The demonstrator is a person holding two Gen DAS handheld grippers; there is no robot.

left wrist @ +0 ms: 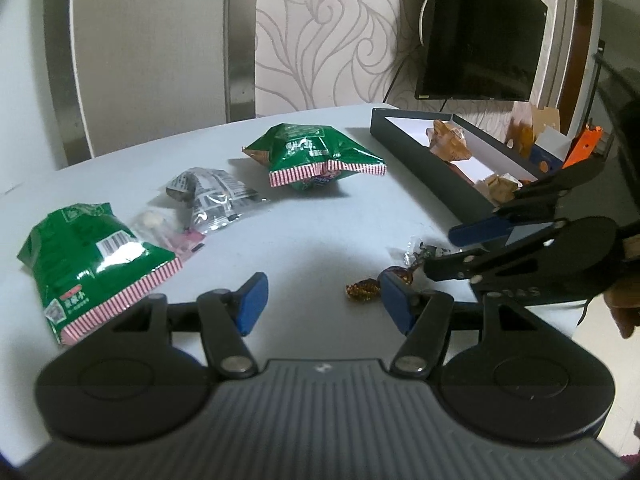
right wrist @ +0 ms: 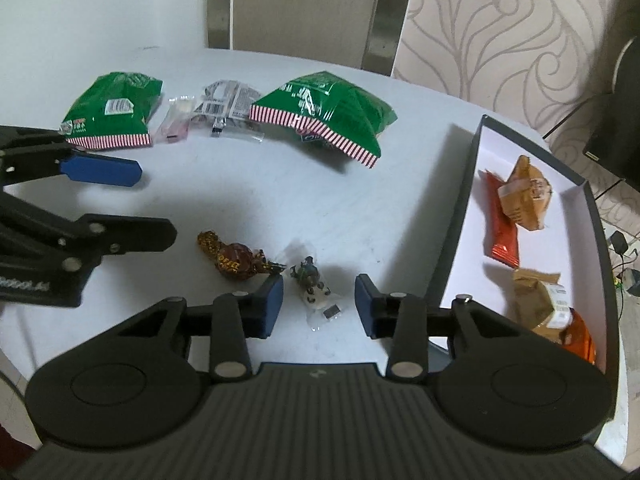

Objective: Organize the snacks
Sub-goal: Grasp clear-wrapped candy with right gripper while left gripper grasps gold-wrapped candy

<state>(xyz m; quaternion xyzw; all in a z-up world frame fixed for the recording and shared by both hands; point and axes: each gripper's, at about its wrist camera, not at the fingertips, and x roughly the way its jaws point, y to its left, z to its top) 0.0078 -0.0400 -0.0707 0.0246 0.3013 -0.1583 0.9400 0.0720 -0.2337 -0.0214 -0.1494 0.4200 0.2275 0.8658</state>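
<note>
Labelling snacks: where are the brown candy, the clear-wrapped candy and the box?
brown candy [right wrist: 234, 262], right wrist view, wrapper's round middle
clear-wrapped candy [right wrist: 314, 286], right wrist view, centre
box [right wrist: 454, 216], right wrist view, left wall

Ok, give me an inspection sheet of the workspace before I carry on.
Surface: white table, bare in the middle.
Job's things: two green snack bags, clear packets between them, brown wrapped candy, small clear-wrapped candy; dark box already holds several orange and tan wrapped snacks.
Clutter: nothing seen.
Grippers: right claw straddles the clear-wrapped candy, pads not touching; left claw open, empty, beside the brown candy.
Cables: cords on the floor past the table edge.
Surroundings: patterned wallpaper, black screen.
</note>
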